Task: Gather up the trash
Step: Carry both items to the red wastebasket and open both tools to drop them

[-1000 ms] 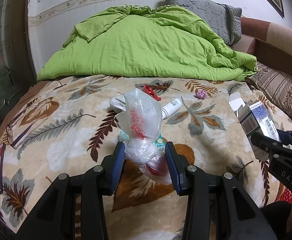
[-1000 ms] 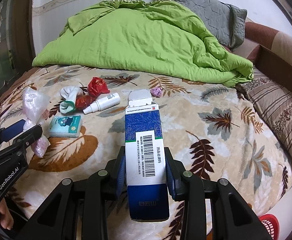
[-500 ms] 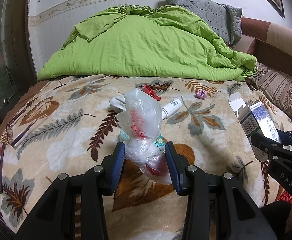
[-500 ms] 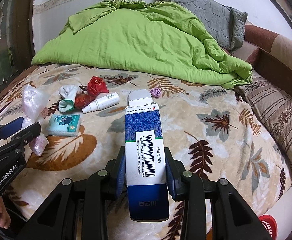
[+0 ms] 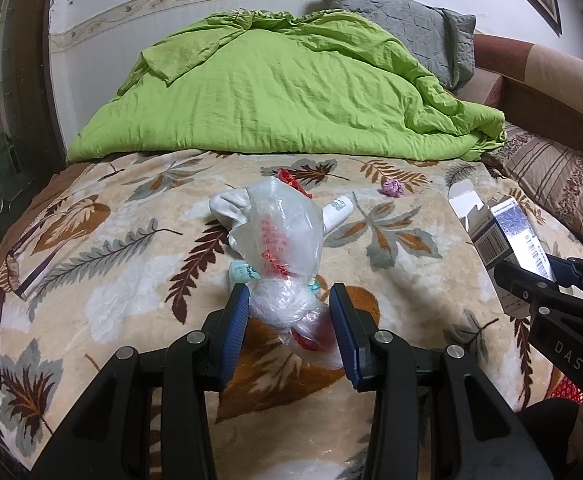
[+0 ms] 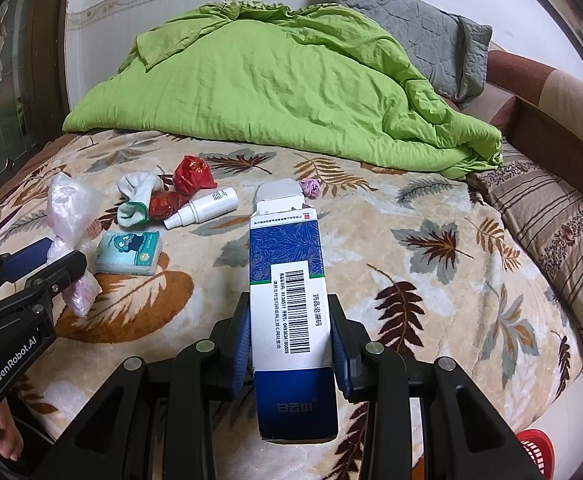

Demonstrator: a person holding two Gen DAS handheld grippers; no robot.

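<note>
Currently your left gripper [image 5: 289, 320] is clamped on the clear plastic bag [image 5: 279, 240], and your right gripper [image 6: 290, 332] grips the opened blue-white carton [image 6: 289, 280], both above the bed [image 6: 431, 208].

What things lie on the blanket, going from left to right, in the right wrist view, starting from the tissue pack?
Tissue pack → white spray bottle → purple crumpled wrapper.
</note>
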